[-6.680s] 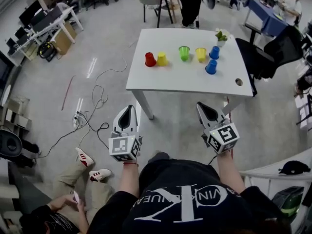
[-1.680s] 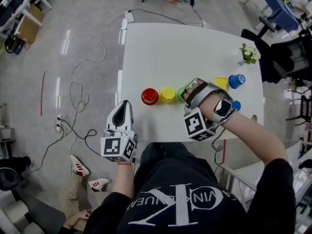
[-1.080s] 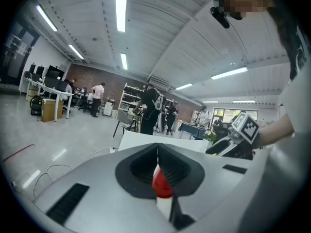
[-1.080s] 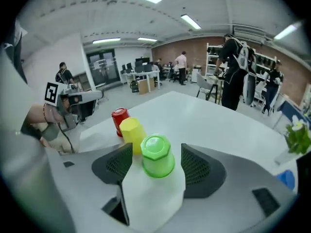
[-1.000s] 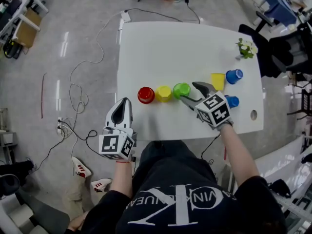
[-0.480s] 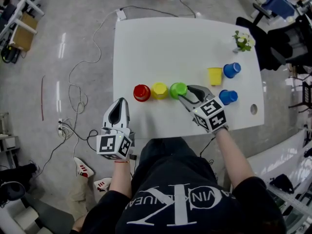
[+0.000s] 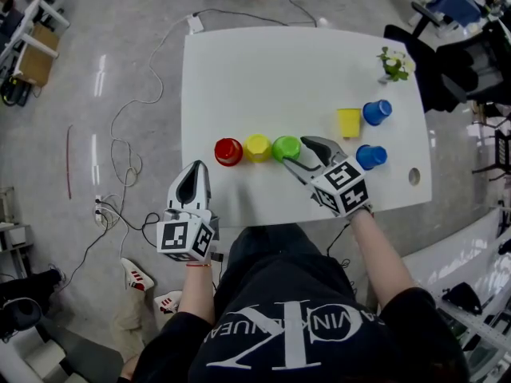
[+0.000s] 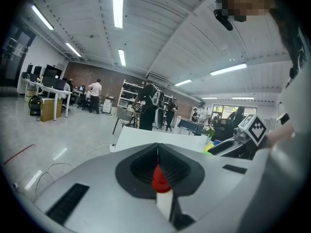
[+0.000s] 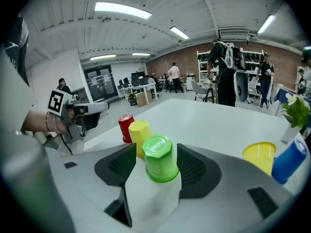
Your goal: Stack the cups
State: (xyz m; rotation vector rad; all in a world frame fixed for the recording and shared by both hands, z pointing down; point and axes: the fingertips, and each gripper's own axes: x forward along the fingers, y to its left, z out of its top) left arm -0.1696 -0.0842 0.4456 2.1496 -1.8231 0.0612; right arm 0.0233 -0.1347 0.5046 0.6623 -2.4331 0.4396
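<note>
**Inspector:** Your right gripper's jaws had just been opening. They stood apart with the green cup between them. A gap showed on either side, and the pads were not pressing on it.

**Operator:** So it was let go?

**Inspector:** On my reading, yes. The cup stood base up on the white surface by itself. It was just beside the inverted yellow cup, with the red cup next along. Some seconds earlier it had stood apart from that pair, apparently mouth up. You turned it over and brought it into line.

**Operator:** And the left?

**Inspector:** Your left gripper had its jaws closed on nothing. It hung off the near edge of the surface, pointing toward the red cup.

**Operator:** What did that mean for the stack?

**Inspector:** Nothing was stacked yet. Three cups stood base up in one row. The second yellow cup, mouth up, was well apart to the right, along with the nearer blue cup and the farther blue cup. The green cup now matched its two neighbours in attitude, so I judged it ready to nest with them. That would call for a fresh grip and a clean lift, because the row was tight enough that a jaw could knock the yellow one.
</note>
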